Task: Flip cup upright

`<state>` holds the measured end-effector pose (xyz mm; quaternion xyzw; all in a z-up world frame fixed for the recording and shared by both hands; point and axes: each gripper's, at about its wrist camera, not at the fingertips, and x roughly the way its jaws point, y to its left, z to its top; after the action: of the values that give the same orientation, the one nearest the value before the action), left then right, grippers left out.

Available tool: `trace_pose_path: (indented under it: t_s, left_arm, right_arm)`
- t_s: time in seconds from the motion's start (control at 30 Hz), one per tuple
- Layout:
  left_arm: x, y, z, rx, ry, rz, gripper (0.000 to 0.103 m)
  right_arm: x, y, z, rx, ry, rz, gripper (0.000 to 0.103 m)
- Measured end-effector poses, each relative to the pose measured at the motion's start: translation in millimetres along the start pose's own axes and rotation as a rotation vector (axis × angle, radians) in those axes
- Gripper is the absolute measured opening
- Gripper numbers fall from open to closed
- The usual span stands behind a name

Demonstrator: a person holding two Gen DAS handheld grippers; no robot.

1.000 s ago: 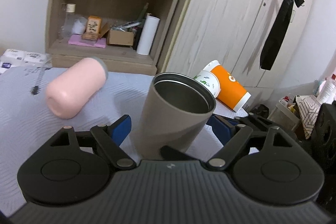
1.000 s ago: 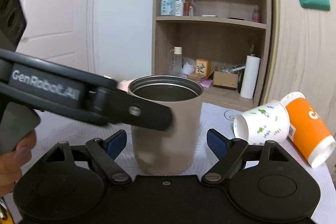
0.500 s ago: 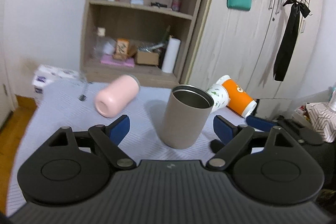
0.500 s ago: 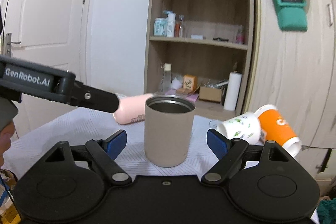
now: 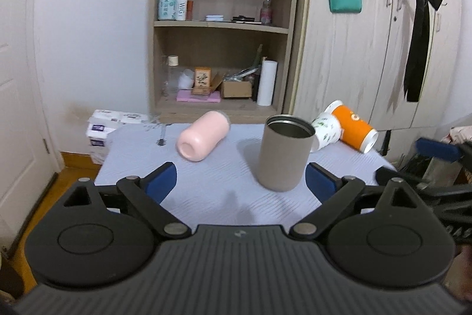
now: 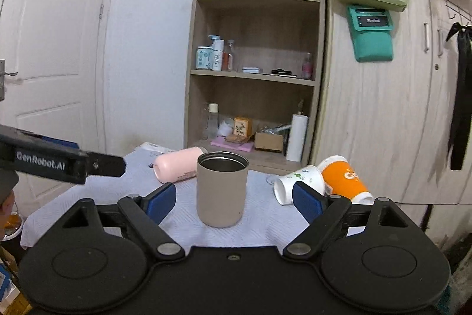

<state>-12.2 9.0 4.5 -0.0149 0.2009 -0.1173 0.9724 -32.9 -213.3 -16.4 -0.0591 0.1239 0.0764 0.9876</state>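
Observation:
A beige metal cup stands upright on the white-clothed table, mouth up; it also shows in the right wrist view. My left gripper is open and empty, pulled back from the cup. My right gripper is open and empty, also back from the cup. A pink cup lies on its side at the left. A white printed cup and an orange cup lie on their sides at the right.
A wooden shelf unit with bottles and boxes stands behind the table, a wardrobe beside it. Tissue packs sit on the floor at the left. The table's edges are near on the left and right.
Both grippers have drawn back and away from the beige cup, which stays upright on the table. The cup now looks smaller and sits beyond the open fingers in both views.

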Motion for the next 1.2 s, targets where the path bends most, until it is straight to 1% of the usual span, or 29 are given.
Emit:
trace_pose_path:
  t_s: [0.1,0.17,0.23,0.33,0.43,0.6,0.7,0.77,0.9,1.2]
  left_arm:
    - [-4,1,-3,-0.001,0.012,0.017,0.099]
    - [-6,2,-5,-0.002,0.014,0.024,0.101]
    - [-6,2,-5,-0.007,0.019,0.029,0.103]
    - [-6,3,-6,-0.019,0.036,0.040,0.103]
    - [-5,2,-6,-0.017,0.050,0.064,0.103]
    - [-7,1,-8,-0.020,0.068,0.084,0.103]
    - [-8,-1,-9,-0.016,0.066,0.117,0.103]
    - [-8,-3,-9,-0.002,0.069,0.152,0.103]
    - [-8,-6,-10,0.021,0.073,0.190,0.103]
    - [-9,-7,-15,0.040,0.080,0.230,0.103]
  right_arm:
    - [-10,-1,0,0.022,0.010,-0.031,0.091]
    - [-14,-3,1,0.040,0.012,-0.048,0.095]
    - [-17,-5,0,0.058,0.012,-0.071,0.103]
    - [-18,-7,-1,0.085,0.026,-0.106,0.103]
    - [-19,-9,-2,0.098,0.035,-0.124,0.103]
    - [-21,-7,-3,0.097,0.047,-0.137,0.103]
    - [-22,-7,-4,0.102,0.047,-0.140,0.103]
    - [-22,-7,-4,0.107,0.047,-0.143,0.103]
    - [-21,-6,-6,0.098,0.056,-0.151,0.103]
    - [-20,-9,-10,0.076,0.075,-0.185,0.103]
